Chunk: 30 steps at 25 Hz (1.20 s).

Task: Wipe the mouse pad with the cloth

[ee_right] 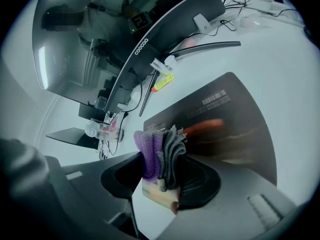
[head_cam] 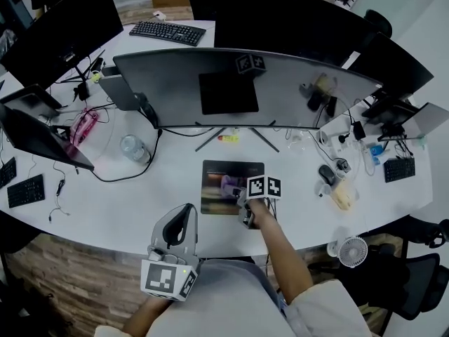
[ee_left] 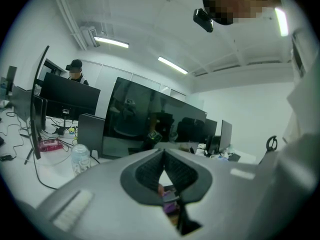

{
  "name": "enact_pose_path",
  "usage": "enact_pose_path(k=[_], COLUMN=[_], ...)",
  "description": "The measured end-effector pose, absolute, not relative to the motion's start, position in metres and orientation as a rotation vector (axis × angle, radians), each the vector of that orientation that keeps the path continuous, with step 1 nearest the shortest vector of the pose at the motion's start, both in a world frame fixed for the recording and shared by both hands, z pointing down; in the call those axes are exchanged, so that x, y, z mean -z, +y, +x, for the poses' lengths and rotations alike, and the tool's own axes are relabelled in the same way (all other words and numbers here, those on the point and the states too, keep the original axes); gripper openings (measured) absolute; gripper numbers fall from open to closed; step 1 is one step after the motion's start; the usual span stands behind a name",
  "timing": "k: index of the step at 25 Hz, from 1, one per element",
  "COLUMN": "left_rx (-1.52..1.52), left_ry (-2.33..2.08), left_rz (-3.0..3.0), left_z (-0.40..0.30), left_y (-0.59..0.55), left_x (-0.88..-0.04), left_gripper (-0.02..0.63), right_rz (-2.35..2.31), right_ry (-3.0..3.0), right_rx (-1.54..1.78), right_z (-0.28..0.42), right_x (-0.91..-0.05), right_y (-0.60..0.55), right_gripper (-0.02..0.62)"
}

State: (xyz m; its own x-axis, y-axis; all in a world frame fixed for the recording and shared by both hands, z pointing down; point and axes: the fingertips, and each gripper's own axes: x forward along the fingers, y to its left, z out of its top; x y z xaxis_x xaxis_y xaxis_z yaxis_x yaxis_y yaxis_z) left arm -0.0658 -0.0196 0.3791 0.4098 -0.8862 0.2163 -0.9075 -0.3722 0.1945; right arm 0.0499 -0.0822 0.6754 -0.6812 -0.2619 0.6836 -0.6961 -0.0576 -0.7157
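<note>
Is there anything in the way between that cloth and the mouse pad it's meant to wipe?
Nothing visible does. The right tool grips the cloth directly over the mouse pad, whose surface shows no objects on it.

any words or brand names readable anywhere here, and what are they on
"coocaa": on the lower edge of the curved monitor, seen in the right gripper view.
Mouse pad: a barcode and a line of small print near its far corner, too small to read.
Yellow tag under the monitor: blurred, unreadable.
Marker cube: square patterns only, no words.
Keyboard: key legends too small to read.
</note>
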Motion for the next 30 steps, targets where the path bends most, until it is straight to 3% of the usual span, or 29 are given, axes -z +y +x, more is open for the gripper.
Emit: enact_pose_path(k=[30], left_rx=[-0.154], left_ry=[-1.438], left_rz=[2.465], left_z=[-0.034], left_y=[-0.026], left_x=[-0.386], left_gripper=[0.000], right_rz=[1.125], right_ry=[-1.838], right_rx=[-1.817], right_z=[0.129], right_x=[-0.679], right_y=[-0.073], right_gripper=[0.193])
